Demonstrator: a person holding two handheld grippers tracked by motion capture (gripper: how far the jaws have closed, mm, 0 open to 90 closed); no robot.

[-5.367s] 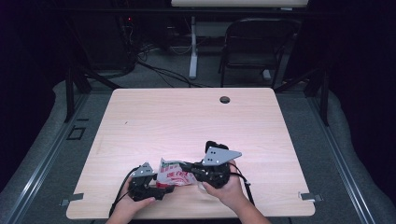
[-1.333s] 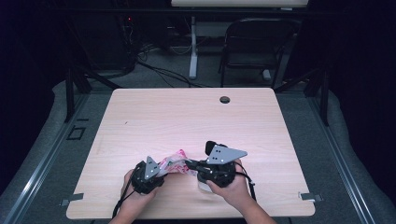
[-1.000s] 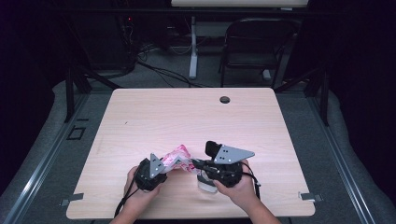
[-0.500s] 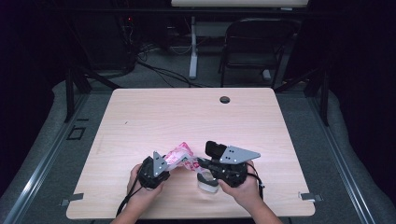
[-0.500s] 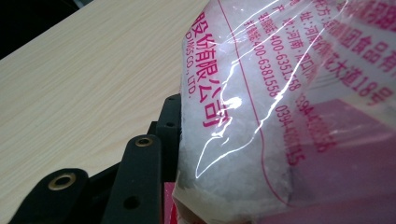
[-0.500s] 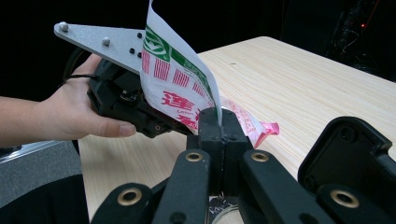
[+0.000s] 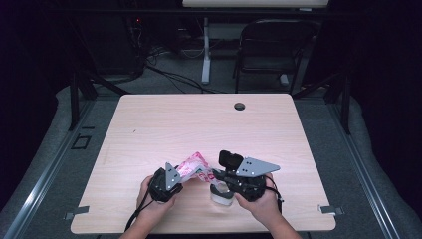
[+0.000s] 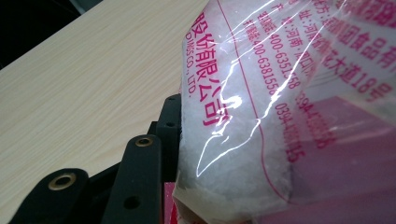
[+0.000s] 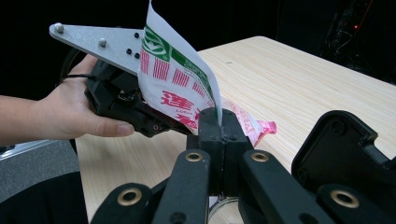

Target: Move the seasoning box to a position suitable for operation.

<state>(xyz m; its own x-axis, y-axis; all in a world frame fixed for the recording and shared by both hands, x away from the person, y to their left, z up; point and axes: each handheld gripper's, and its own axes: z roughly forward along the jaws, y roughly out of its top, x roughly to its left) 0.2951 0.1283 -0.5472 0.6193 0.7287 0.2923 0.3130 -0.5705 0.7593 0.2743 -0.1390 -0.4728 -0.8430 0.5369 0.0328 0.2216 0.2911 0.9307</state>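
Note:
A clear plastic bag [image 7: 193,165] with pink and red print, holding white granules, hangs tilted between my two grippers above the table's near edge. My left gripper [image 7: 173,178] is shut on the bag's filled lower part; in the left gripper view the bag [image 8: 261,116] presses against the black jaw. My right gripper [image 9: 217,122] is shut on the bag's thin top edge [image 9: 177,88], jaws fully together. Under the right gripper stands a small clear container [image 7: 221,195], whose rim [image 9: 224,207] peeks out below the jaws.
The light wooden table [image 7: 199,119] has a dark cable hole [image 7: 240,106] near its far edge. A black chair [image 7: 271,50] and floor cables lie beyond the table. A hand [image 9: 70,112] holds the left gripper.
The bag has risen off the table and tipped up at its far end. The right gripper shifted slightly right, over the small container. The left hand stayed put.

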